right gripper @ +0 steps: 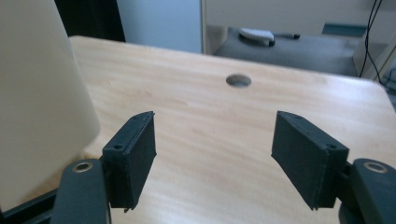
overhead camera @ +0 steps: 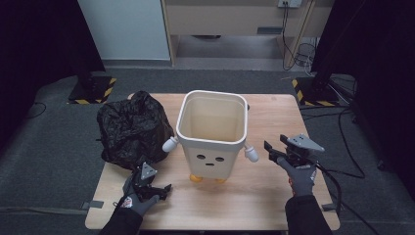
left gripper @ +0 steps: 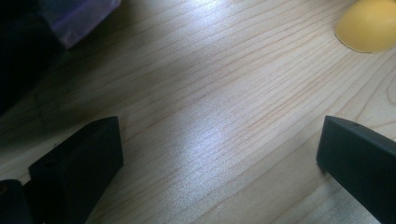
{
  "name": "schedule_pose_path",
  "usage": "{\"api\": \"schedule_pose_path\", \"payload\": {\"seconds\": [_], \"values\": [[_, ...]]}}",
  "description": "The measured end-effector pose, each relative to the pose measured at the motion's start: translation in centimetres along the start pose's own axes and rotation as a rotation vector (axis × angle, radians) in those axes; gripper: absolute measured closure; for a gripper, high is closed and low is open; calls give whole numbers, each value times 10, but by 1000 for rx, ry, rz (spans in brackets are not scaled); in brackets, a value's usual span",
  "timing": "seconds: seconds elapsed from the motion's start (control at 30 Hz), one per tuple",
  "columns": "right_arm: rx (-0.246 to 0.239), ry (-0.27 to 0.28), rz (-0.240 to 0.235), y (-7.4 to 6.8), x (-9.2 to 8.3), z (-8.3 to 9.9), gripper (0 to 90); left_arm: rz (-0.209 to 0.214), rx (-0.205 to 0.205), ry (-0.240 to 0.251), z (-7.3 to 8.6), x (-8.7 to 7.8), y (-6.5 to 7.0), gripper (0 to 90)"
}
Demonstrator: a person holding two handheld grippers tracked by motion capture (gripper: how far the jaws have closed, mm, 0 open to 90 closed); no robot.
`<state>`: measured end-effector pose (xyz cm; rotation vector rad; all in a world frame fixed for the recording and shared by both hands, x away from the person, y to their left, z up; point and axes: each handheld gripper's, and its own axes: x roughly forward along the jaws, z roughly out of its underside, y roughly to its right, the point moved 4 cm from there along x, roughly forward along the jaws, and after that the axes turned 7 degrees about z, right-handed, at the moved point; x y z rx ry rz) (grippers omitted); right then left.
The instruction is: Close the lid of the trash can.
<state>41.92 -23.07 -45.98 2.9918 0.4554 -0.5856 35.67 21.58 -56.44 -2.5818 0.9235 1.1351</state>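
Both grippers, left (overhead camera: 164,188) and right (overhead camera: 270,149), we hold wide open and empty, flanking the bin (overhead camera: 211,142).

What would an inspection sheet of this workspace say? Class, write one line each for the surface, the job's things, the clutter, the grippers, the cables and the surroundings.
Surface: wooden table, light grain, a round hole near its far edge.
Job's things: cream bin with a face, small white arms and yellow feet, upright mid-table and open on top; crumpled black plastic bag lying at its left.
Clutter: nothing seen.
Grippers: left gripper low over the table near the bag, jaws open, nothing between them; right gripper beside the bin's right side, jaws open, nothing between them.
Cables: one trails from the right gripper; more on the floor at the right.
Surroundings: grey carpet, black stands with striped bases, pale cabinets behind.
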Motion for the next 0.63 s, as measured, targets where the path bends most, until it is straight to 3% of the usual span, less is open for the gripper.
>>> {"api": "schedule_pose_path", "payload": {"seconds": [0.37,0.47,0.63], "values": [[4,-109,32,15,-6,48,301,0,0,0,0,0,0,0],[9,-167,62,24,-9,64,300,0,0,1,0,0,0,0],[24,-223,69,35,-11,76,287,0,0,0,0,0,0,0]]}}
